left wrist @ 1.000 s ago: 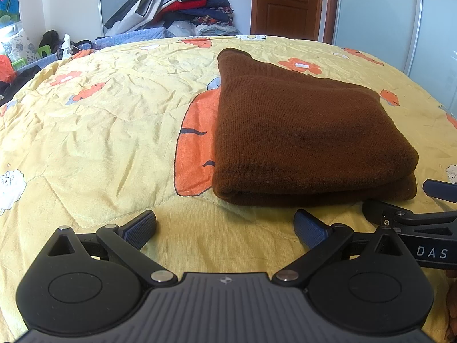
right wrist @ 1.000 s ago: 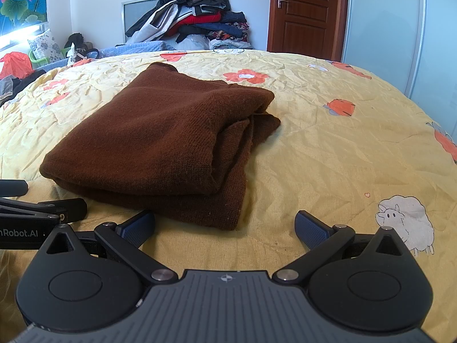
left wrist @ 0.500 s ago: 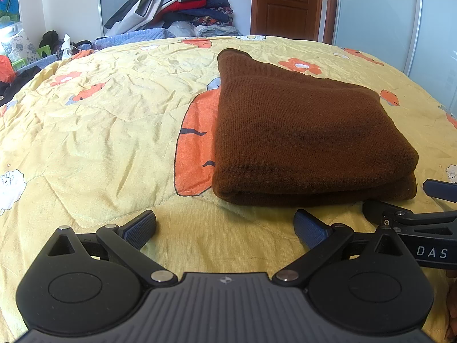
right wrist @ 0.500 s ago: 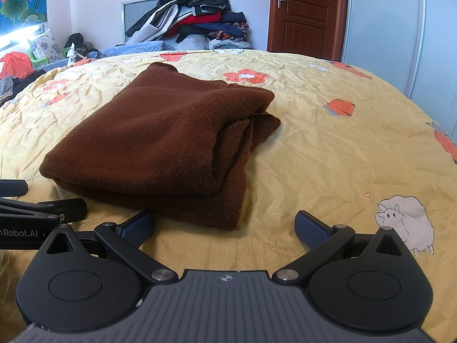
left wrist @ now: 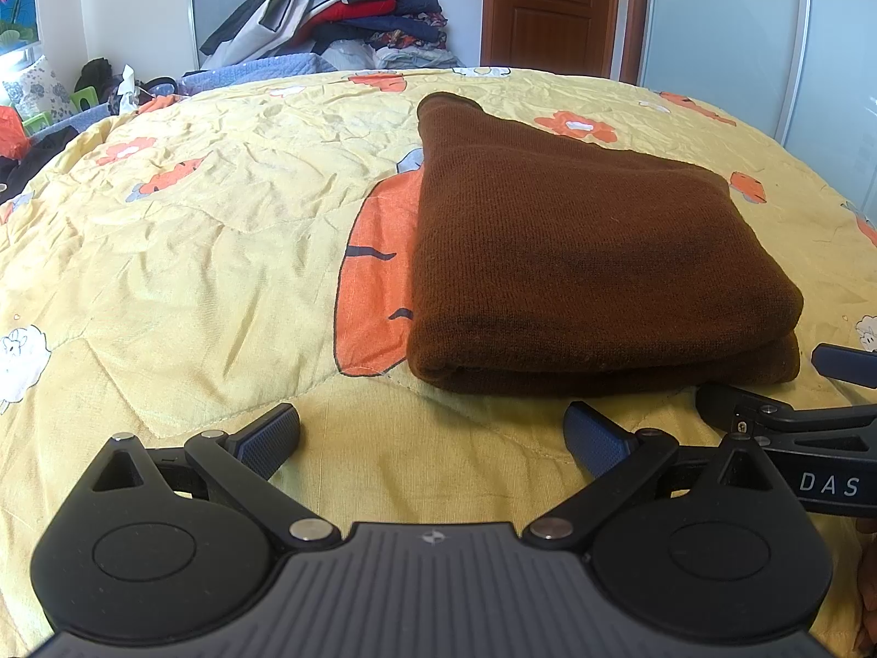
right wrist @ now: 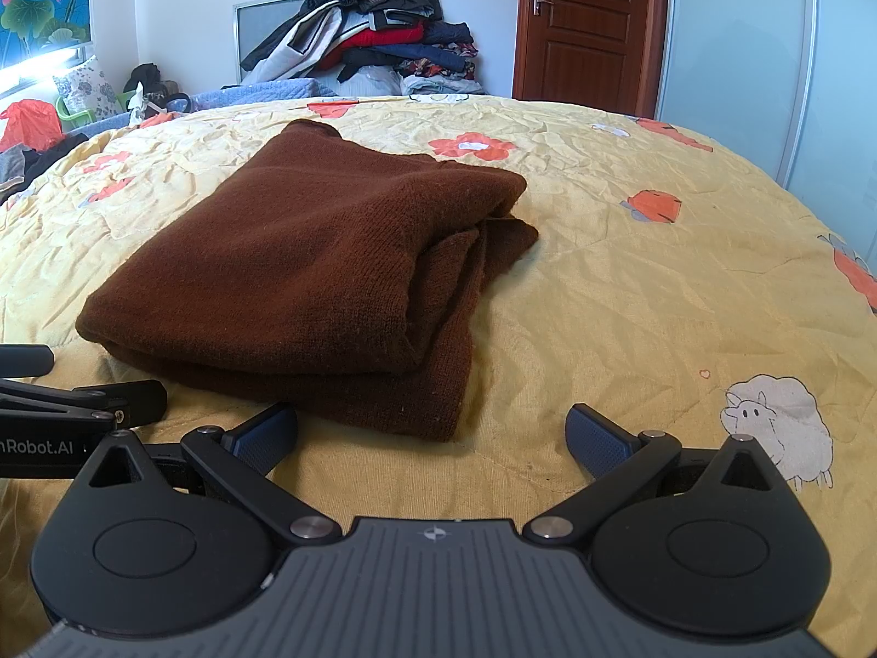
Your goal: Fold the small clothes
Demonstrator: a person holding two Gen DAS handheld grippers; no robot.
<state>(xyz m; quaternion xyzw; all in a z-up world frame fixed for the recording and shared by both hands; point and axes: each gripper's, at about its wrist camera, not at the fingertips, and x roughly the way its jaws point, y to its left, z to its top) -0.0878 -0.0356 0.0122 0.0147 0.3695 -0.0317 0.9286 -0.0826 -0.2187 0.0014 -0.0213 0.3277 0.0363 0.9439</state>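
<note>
A brown knitted garment [left wrist: 581,257] lies folded into a thick rectangle on the yellow quilt [left wrist: 181,252]. In the right wrist view the same garment [right wrist: 323,279] shows its layered open edges on the right side. My left gripper [left wrist: 433,436] rests low on the quilt just short of the garment's near edge, open, nothing between its fingers. My right gripper [right wrist: 433,433] is open too, its left finger close to the garment's near corner without holding it. Each gripper shows at the edge of the other's view.
A heap of clothes [left wrist: 334,16] is piled against the far wall behind the bed. A wooden door [left wrist: 548,5] and a sliding wardrobe [left wrist: 729,33] stand at the back right. Bags and small items [right wrist: 38,126] sit off the bed's left side.
</note>
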